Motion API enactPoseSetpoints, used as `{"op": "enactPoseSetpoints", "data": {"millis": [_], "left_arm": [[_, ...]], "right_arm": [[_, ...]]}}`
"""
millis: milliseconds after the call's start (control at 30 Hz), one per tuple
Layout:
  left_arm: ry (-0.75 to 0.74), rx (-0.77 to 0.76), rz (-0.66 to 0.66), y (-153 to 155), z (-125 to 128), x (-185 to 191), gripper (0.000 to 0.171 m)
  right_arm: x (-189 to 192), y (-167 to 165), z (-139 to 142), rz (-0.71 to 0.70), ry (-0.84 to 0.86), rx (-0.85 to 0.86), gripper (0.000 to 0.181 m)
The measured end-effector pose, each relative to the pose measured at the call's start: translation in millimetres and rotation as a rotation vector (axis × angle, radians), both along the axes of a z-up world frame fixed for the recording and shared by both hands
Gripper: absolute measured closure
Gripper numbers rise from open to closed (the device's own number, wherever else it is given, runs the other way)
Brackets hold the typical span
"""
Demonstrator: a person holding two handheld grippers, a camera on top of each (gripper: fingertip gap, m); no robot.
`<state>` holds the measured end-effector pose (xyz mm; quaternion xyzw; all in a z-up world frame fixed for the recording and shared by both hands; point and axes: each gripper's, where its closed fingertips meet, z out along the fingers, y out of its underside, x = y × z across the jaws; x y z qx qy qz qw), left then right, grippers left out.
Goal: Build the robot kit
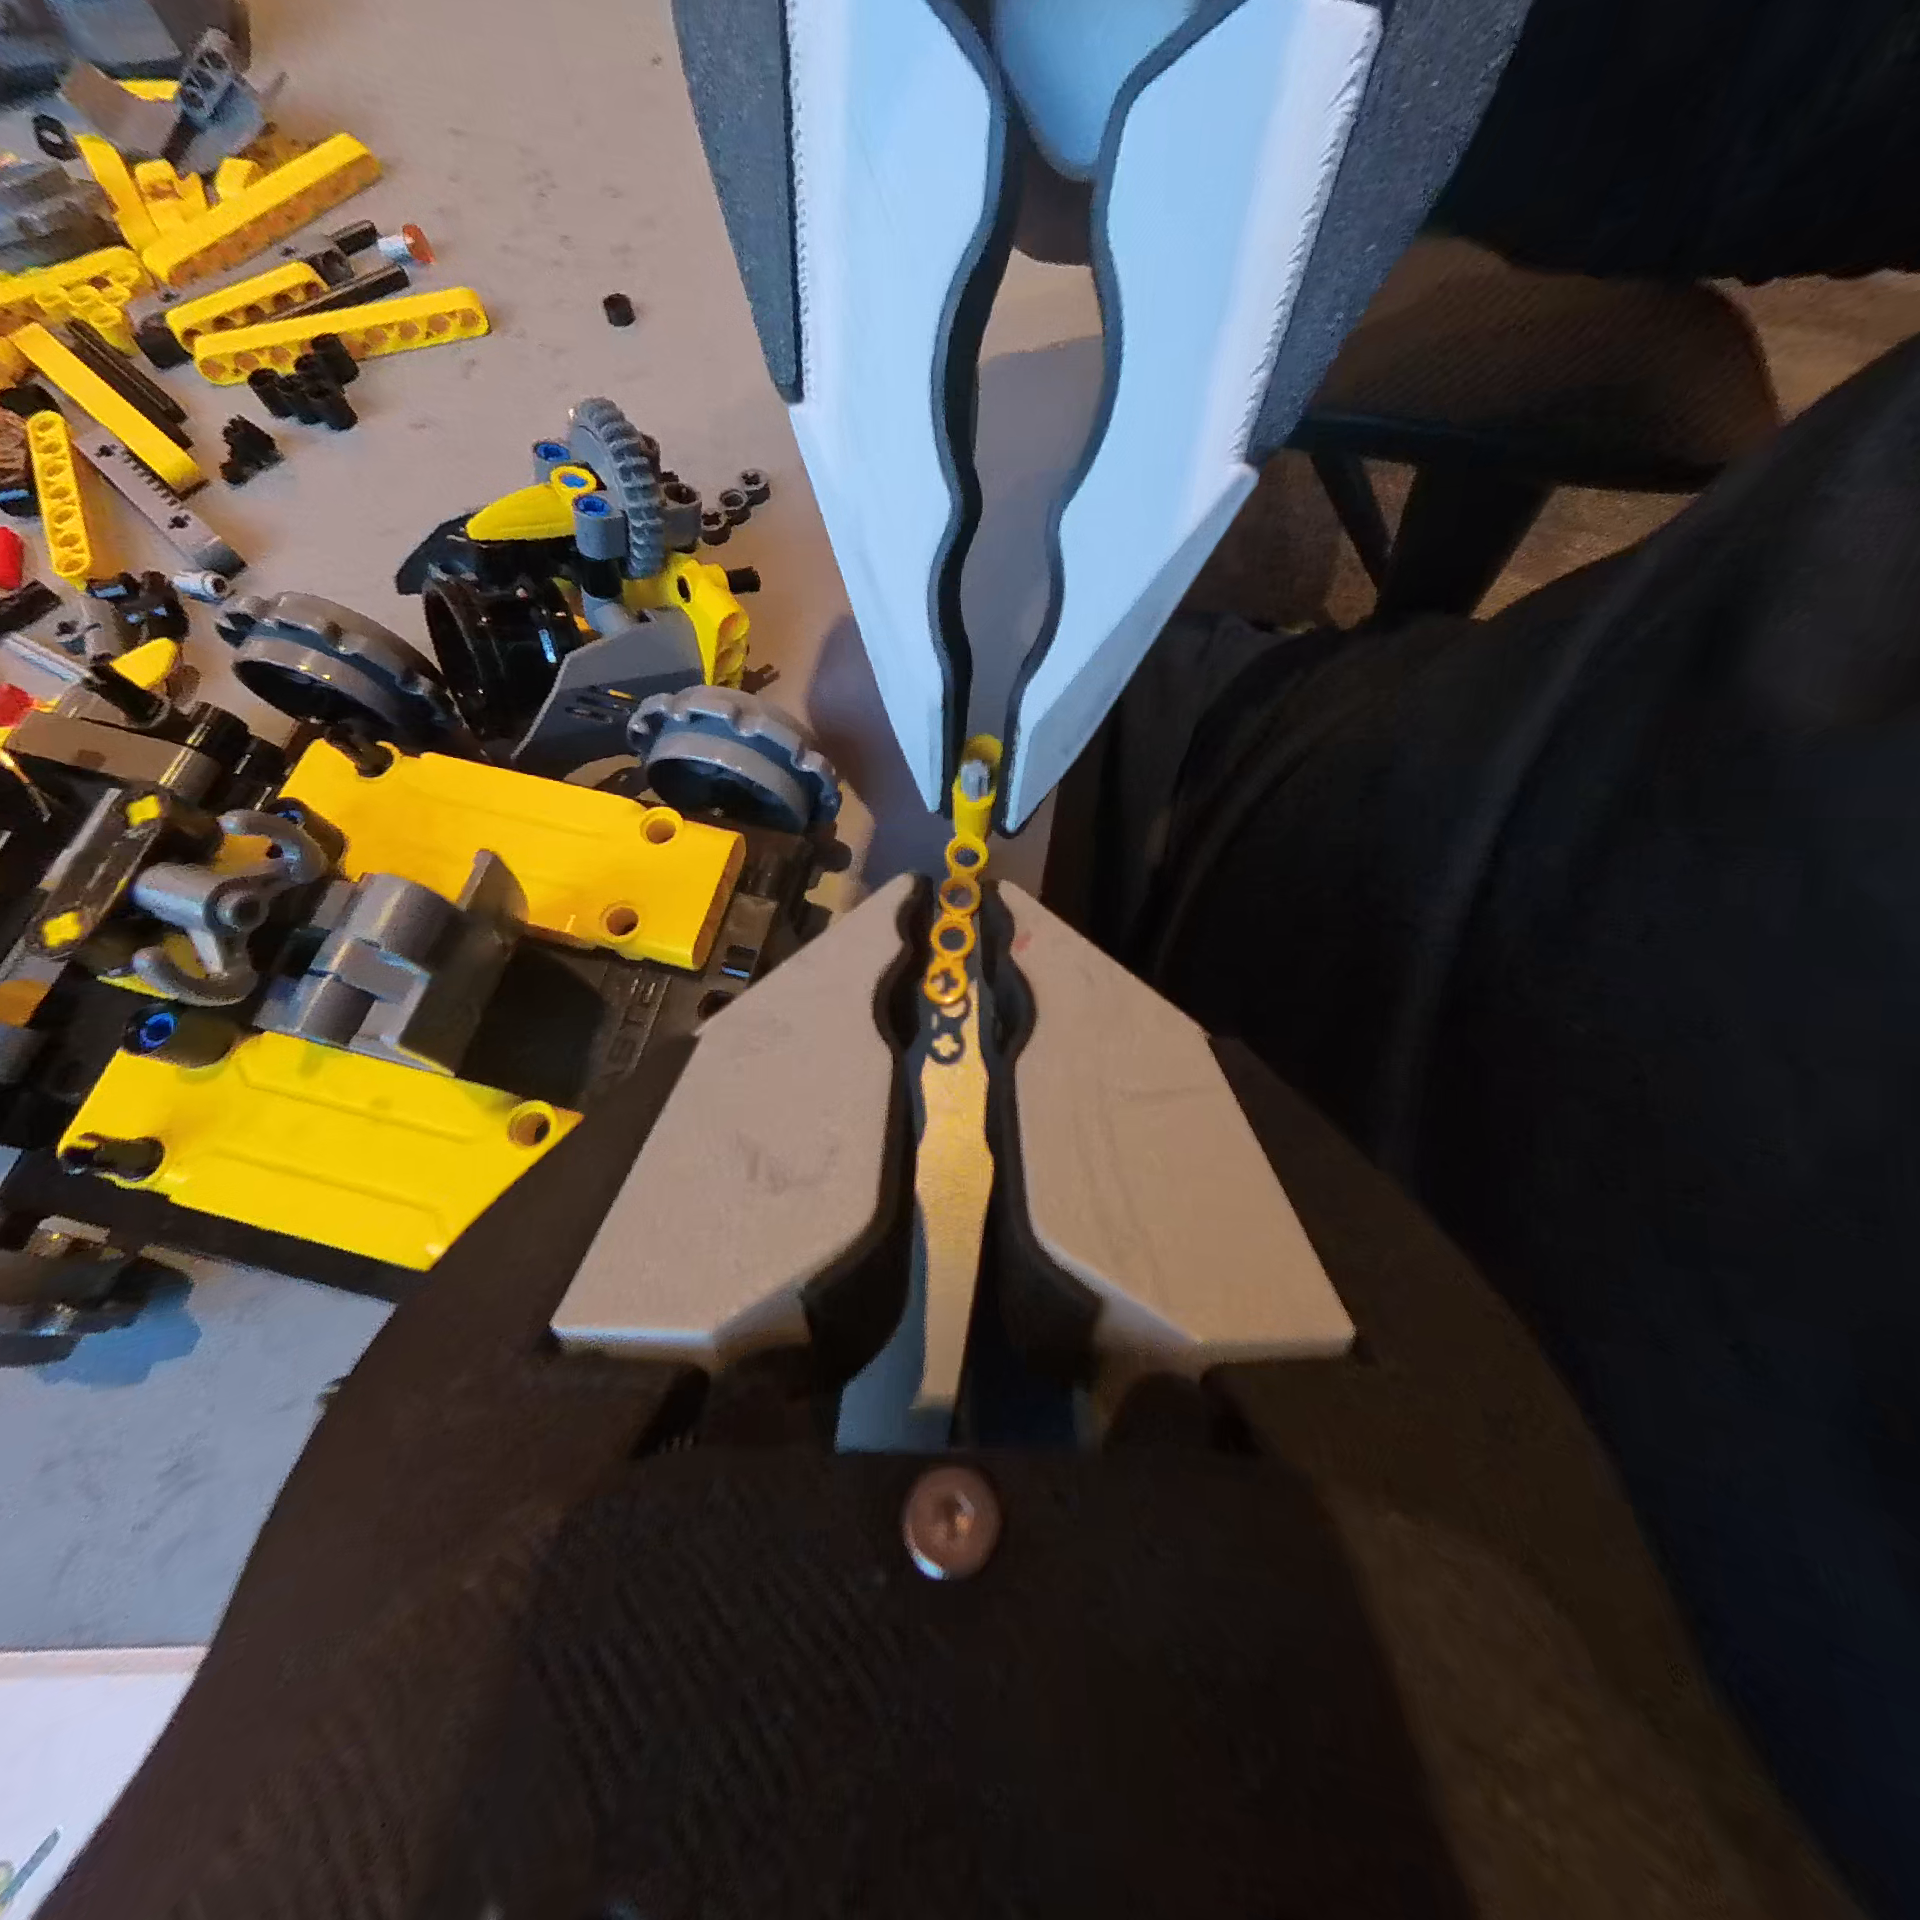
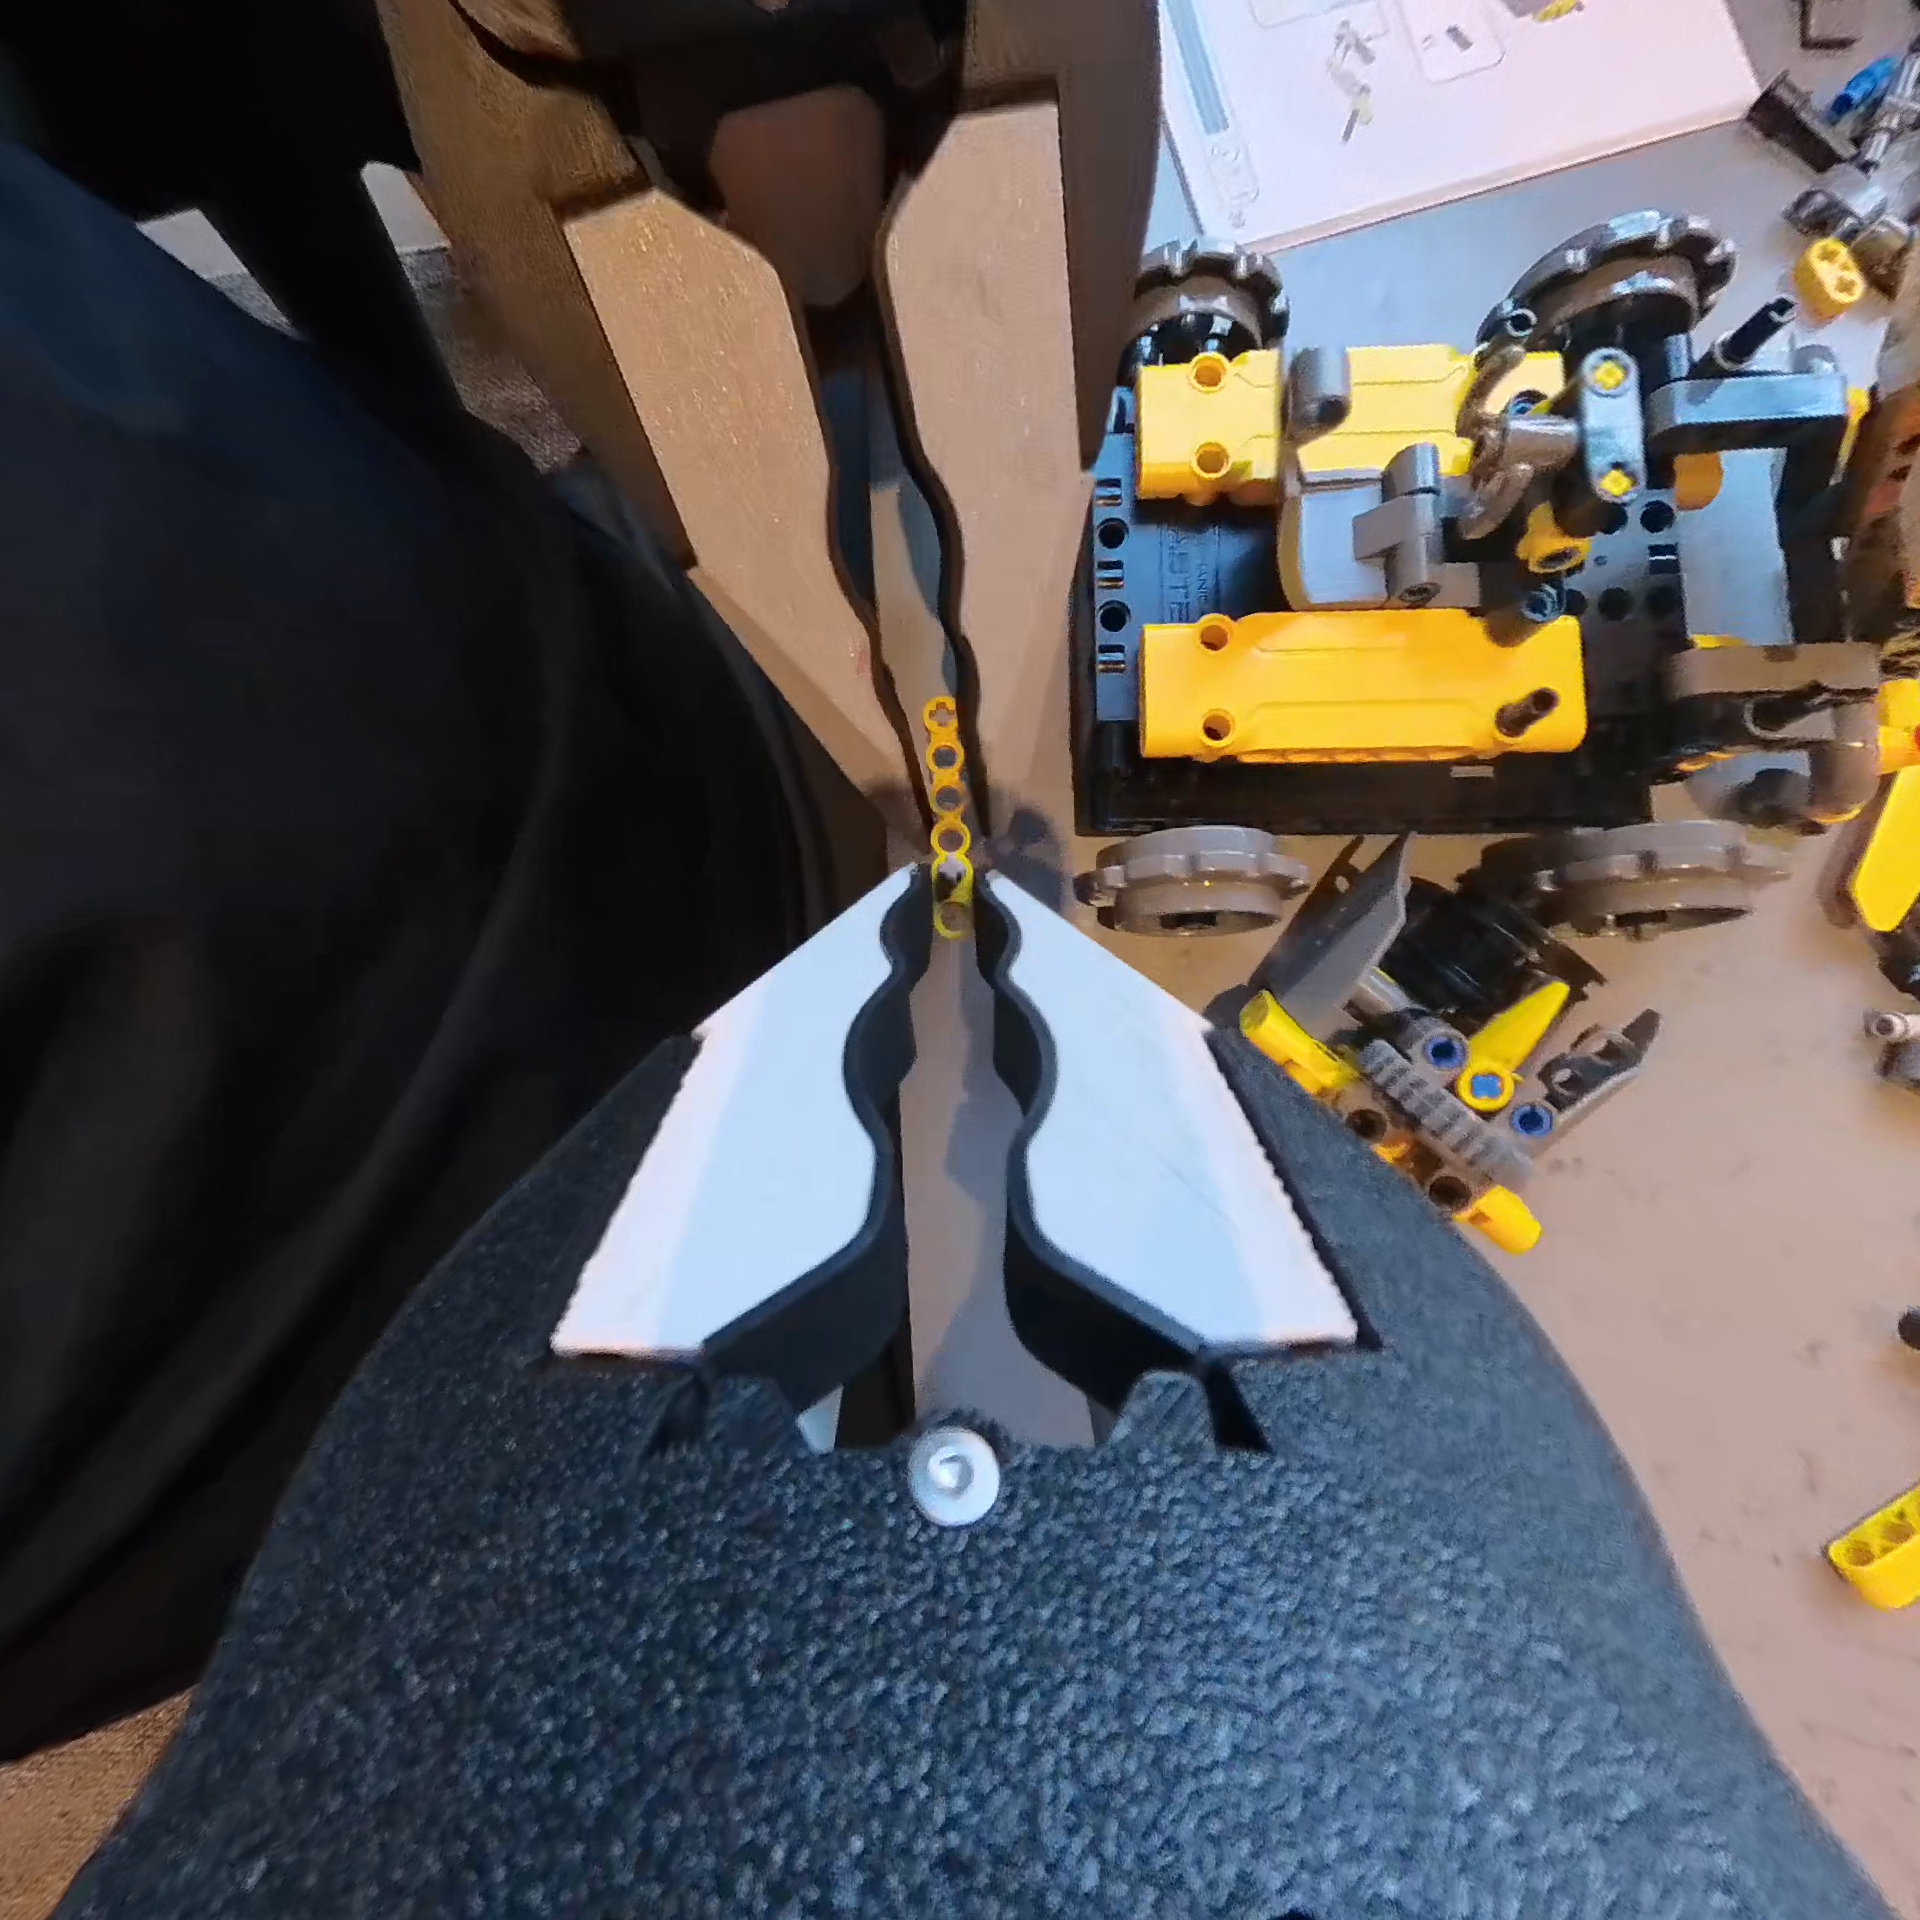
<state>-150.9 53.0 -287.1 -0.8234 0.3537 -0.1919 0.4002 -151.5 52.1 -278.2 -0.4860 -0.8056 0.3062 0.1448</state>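
both grippers (image 1: 958, 894) pinching yellow beam (image 1: 964, 883)

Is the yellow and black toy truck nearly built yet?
Partly. The truck already has yellow panels, a black base and grey wheels. Right now the left gripper and right gripper both pinch one thin yellow beam, end to end, beside the table. Many loose yellow beams and a small geared piece lie unattached.

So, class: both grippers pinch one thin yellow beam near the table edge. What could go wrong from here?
1. The left gripper and right gripper both clamp the thin yellow beam; pulling unevenly could twist it loose.
2. It hangs near the table edge, above a dark lap, so a dropped beam may land off the table.
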Motion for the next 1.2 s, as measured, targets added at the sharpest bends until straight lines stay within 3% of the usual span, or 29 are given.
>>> {"op": "enactPoseSetpoints", "data": {"millis": [200,333,433,667,767,867,933,1000,1100,1200], "left_arm": [[-0.01,-0.001,-0.004,0.0,3.0,0.3,0.167],[-0.035,0.027,-0.013,-2.3,19.4,0.9,0.167],[0.062,-0.039,-0.013,-0.1,-7.9,-3.0,0.167],[-0.029,-0.009,-0.016,-2.0,15.1,-0.5,0.167],[0.059,-0.09,-0.029,-4.4,-10.5,-4.3,0.166],[-0.015,-0.074,-0.009,-2.6,-0.9,-2.7,0.166],[-0.009,-0.048,0.002,-1.2,5.9,-4.6,0.166],[0.049,-0.075,-0.011,-3.0,-6.2,-5.7,0.166],[-0.035,-0.076,-0.008,-1.9,0.6,-0.4,0.166],[0.006,-0.036,-0.008,-1.5,7.8,-2.3,0.166]], "right_arm": [[-0.2,0.4,2.2,0.001,0.028,0.005,0.174],[-0.4,-1.4,18.1,0.013,0.085,0.024,0.174],[-3.5,0.0,-1.1,0.028,0.048,0.064,0.173],[-3.2,-1.5,18.4,0.019,0.076,-0.006,0.174],[-4.5,-3.6,-2.1,0.008,0.01,-0.044,0.171],[-6.1,-3.9,4.9,0.01,0.032,-0.095,0.174],[-7.2,-3.7,11.2,0.009,0.075,-0.069,0.174],[-6.7,-3.6,-1.2,0.003,0.068,-0.084,0.173],[-3.6,-3.3,2.2,-0.001,0.084,-0.092,0.174],[-4.4,-4.0,7.5,-0.001,0.125,-0.057,0.174]]}}
